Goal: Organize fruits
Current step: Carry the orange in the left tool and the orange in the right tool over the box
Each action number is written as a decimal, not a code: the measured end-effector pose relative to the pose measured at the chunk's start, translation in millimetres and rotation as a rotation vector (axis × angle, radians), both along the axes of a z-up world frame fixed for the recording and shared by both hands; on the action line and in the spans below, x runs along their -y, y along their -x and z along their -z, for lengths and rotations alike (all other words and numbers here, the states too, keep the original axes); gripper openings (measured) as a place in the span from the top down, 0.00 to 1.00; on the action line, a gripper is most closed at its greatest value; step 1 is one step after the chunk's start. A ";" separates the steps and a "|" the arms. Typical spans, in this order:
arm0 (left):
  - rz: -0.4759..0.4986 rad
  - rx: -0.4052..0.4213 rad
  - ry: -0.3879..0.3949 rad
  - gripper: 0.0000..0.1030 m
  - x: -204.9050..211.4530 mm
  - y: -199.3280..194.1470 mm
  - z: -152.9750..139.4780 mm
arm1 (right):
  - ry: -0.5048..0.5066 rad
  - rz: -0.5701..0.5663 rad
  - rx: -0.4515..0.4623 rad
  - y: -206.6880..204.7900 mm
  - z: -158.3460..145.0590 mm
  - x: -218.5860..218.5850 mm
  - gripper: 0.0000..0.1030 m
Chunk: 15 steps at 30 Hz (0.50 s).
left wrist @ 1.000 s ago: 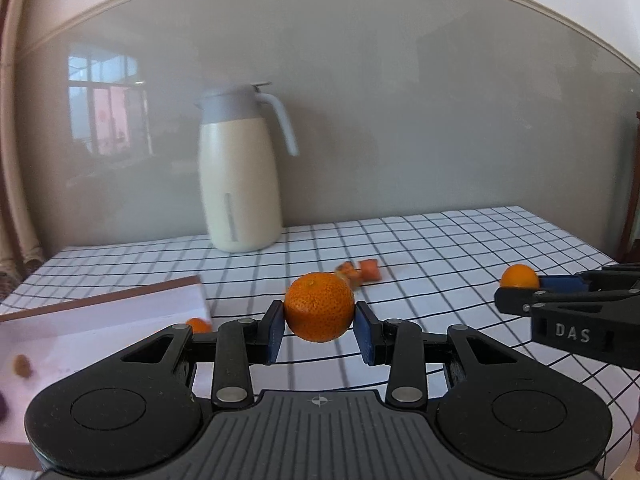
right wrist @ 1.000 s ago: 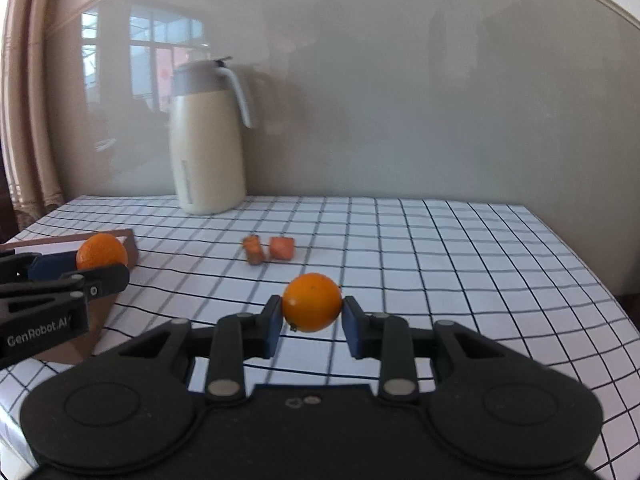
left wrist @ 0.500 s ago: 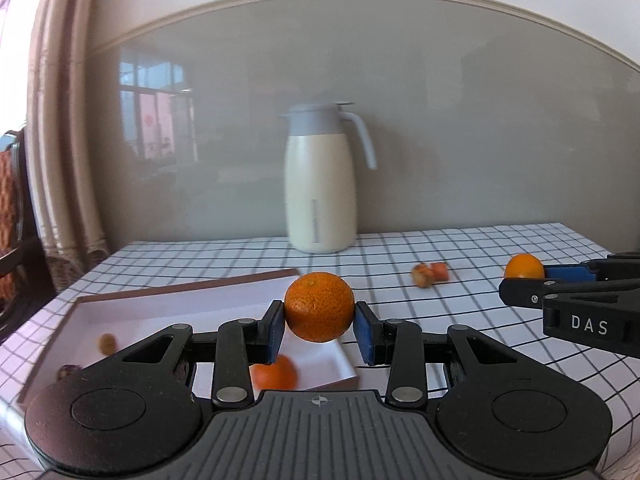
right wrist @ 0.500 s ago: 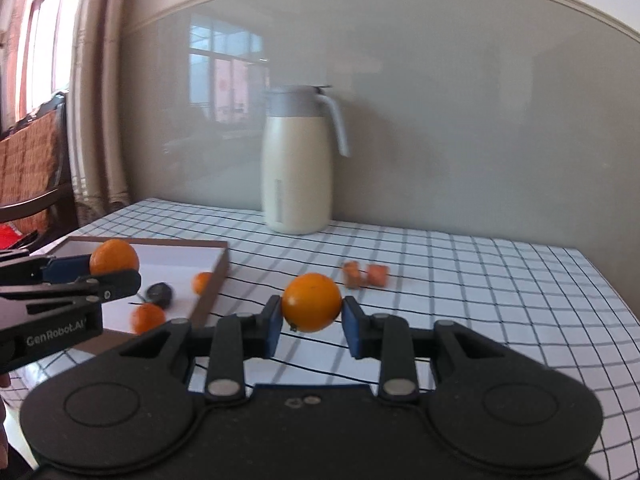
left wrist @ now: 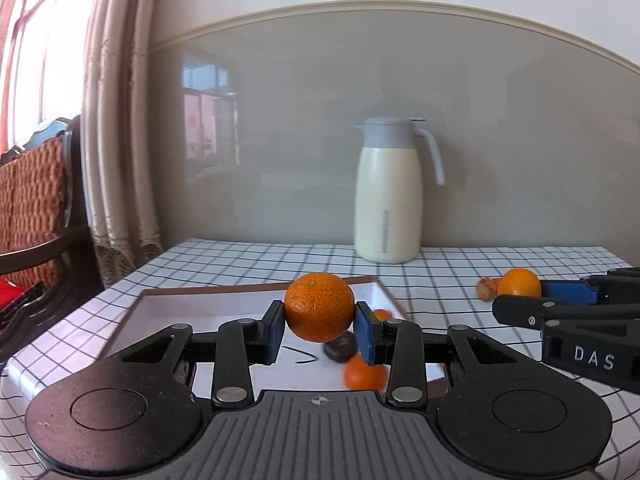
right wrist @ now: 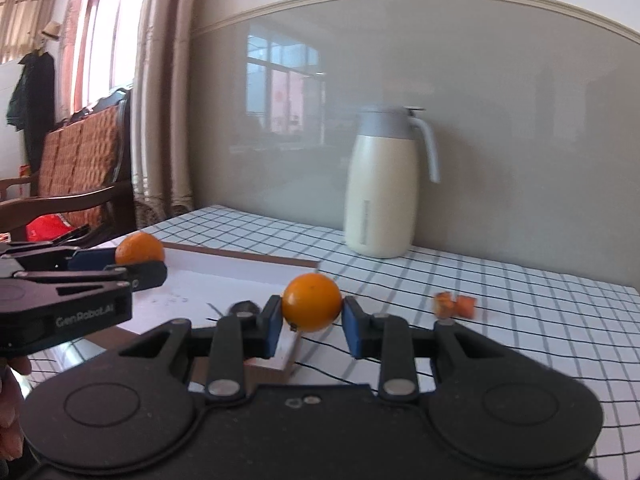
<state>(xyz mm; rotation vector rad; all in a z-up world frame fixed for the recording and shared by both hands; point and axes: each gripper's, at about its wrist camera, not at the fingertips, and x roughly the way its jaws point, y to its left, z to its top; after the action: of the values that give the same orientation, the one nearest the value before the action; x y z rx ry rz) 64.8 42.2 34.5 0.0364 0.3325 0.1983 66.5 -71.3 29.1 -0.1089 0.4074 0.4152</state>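
Both tools have swung left since a second ago. Now the left tool (left wrist: 319,334), clamping a dimpled orange mandarin (left wrist: 319,306), hangs over the shallow white brown-rimmed tray (left wrist: 208,306) at the table's left edge; the right tool (right wrist: 311,326) grips a smooth orange (right wrist: 311,302) above the tray's right rim.

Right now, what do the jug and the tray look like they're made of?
Jug: cream body with a satin sheen, likely coated metal or plastic; grey lid and handle look like matte plastic. Tray: flat white base with a brown rim, probably cardboard or thin wood; the blur leaves it open.
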 end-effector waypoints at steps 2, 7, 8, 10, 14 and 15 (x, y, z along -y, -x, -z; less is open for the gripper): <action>-0.020 0.000 -0.001 0.64 -8.6 -0.5 1.3 | 0.001 -0.019 0.004 0.0 -0.7 -10.2 0.77; -0.072 -0.005 0.005 0.64 -34.0 4.5 3.3 | -0.001 -0.062 0.005 -5.1 -0.4 -34.0 0.77; -0.080 -0.006 0.004 0.64 -37.2 6.2 3.8 | -0.002 -0.070 0.005 -6.2 -0.3 -38.7 0.77; -0.099 -0.008 0.003 0.64 -46.6 7.8 5.4 | -0.002 -0.084 0.007 -9.0 -0.3 -46.7 0.77; -0.131 -0.009 0.001 0.64 -62.8 10.6 7.4 | -0.005 -0.109 0.005 -15.3 0.2 -62.3 0.77; -0.140 -0.008 0.001 0.64 -67.2 10.6 7.8 | -0.004 -0.113 0.006 -16.6 0.6 -65.4 0.77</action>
<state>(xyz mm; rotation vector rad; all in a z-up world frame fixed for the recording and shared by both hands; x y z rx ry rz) 54.2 109.4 26.7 0.0131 0.3429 0.3367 83.1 -5.9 28.5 -0.1299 0.3961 0.5272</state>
